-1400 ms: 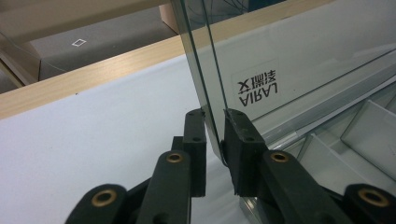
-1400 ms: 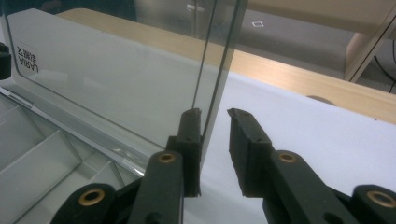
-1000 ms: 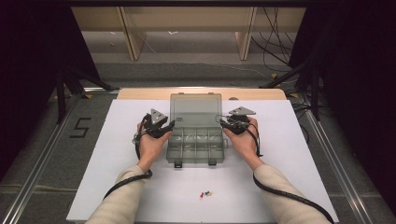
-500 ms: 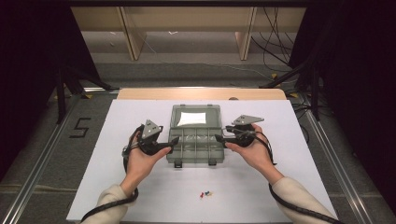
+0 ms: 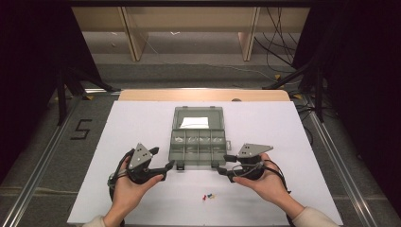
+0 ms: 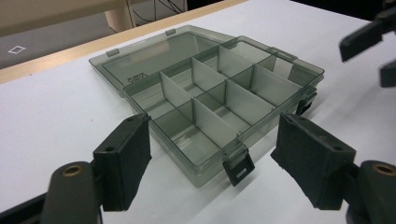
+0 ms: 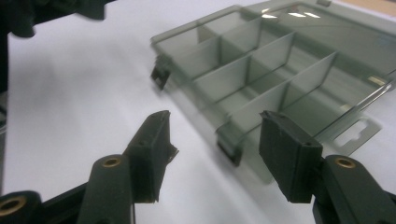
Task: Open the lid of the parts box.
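Note:
A smoky translucent compartment box lies open on the white board, its lid folded flat behind it with a white label under it. Its dividers show close up in the left gripper view and the right gripper view. My left gripper is open just off the box's near left corner. My right gripper is open off the near right corner. Both pairs of jaws have just been closing slightly, with nothing gripped between them. The latches hang loose.
A few small coloured pins lie on the white board near its front edge, between my hands. A wooden table edge runs behind the board. Metal rails and dark stands flank the table.
The box lid went from raised to lying flat behind the box. Both hands pulled back from the box's sides toward its near corners, and both grippers' jaws opened wider.

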Tool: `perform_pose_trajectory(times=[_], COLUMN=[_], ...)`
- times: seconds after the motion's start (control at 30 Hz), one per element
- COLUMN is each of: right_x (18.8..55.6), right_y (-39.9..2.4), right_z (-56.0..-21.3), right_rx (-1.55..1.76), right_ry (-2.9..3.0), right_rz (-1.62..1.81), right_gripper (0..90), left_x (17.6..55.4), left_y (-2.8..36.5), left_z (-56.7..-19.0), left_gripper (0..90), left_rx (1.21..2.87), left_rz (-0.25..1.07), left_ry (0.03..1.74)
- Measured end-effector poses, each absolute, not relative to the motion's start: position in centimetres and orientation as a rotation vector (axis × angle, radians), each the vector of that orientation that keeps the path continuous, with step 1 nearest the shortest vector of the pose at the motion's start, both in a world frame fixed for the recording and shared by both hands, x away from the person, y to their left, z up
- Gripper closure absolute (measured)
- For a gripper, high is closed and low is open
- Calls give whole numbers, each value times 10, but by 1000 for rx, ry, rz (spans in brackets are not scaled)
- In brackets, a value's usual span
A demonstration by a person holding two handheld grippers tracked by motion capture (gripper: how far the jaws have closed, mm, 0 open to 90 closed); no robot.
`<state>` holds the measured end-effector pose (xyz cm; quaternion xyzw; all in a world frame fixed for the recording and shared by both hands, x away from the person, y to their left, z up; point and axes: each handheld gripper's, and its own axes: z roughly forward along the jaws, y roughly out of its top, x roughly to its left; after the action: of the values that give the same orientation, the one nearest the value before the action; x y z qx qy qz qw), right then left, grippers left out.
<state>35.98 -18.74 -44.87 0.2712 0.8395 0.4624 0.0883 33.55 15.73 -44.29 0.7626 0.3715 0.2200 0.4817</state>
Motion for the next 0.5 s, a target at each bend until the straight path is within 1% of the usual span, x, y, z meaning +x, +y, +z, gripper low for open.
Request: perform_pose_trajectory(times=[0.17, 0.5], right_x=[352, 353], right_y=[-188, -188], right_z=[-450, -451], right_rx=[798, 768], right_ry=[2527, 2540], right_rz=[1382, 1374], right_gripper=[441, 430], left_x=[337, 338], left_y=[155, 156], left_z=[-446, -446], left_gripper=[269, 263], left_rx=[1873, 1861], left_rz=[523, 525], left_ry=[896, 914])
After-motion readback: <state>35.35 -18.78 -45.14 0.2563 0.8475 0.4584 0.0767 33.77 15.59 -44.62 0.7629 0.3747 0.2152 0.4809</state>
